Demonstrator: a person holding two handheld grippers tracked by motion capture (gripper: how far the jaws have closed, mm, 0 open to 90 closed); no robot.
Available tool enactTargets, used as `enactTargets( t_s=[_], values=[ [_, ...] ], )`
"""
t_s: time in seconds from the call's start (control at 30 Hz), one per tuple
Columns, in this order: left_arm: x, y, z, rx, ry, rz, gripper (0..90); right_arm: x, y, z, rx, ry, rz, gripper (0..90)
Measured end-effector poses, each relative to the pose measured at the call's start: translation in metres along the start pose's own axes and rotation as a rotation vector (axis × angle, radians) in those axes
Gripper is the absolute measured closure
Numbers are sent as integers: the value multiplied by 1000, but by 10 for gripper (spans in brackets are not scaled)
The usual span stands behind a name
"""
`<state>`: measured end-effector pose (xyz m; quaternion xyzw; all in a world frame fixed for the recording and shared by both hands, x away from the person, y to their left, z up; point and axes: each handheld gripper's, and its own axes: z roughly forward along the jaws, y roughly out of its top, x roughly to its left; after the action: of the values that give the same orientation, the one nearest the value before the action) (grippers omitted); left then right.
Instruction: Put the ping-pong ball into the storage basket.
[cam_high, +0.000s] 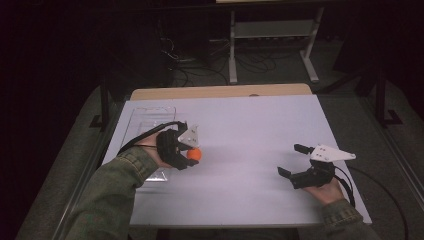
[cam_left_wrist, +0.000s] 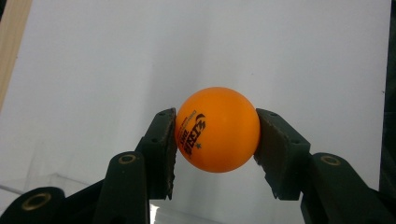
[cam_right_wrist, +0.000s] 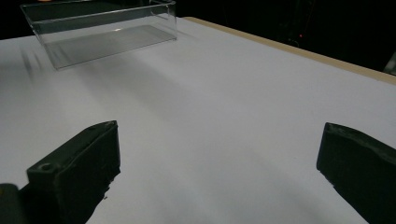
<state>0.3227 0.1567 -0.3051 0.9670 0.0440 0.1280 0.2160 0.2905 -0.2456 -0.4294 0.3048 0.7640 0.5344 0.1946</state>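
One glossy orange ball (cam_left_wrist: 217, 129) with dark print sits pinched in the left gripper (cam_left_wrist: 215, 140); right gripper (cam_right_wrist: 217, 172) gapes wide.

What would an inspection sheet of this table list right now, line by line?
Surface: white sheet over a wooden table, bare in the middle.
Job's things: orange ball, printed lettering; clear plastic box at the left side, looks empty.
Clutter: nothing seen.
Grippers: left gripper shut on the ball beside the box; right gripper open, holding nothing.
Cables: black cable from the left gripper; another from the right.
Surroundings: dark room, white metal stand, floor wires.
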Motion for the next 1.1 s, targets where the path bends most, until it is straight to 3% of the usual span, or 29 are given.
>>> enactTargets(
  t_s=[0.63, 1.1],
  values=[
    [8, -9, -19, 18, 38, -10, 504, 0, 0, 0, 3, -4, 2, 0],
    [16, -25, -33, 50, 45, -50, 504, 0, -1, 1, 9, -3, -3, 0]
  ],
)
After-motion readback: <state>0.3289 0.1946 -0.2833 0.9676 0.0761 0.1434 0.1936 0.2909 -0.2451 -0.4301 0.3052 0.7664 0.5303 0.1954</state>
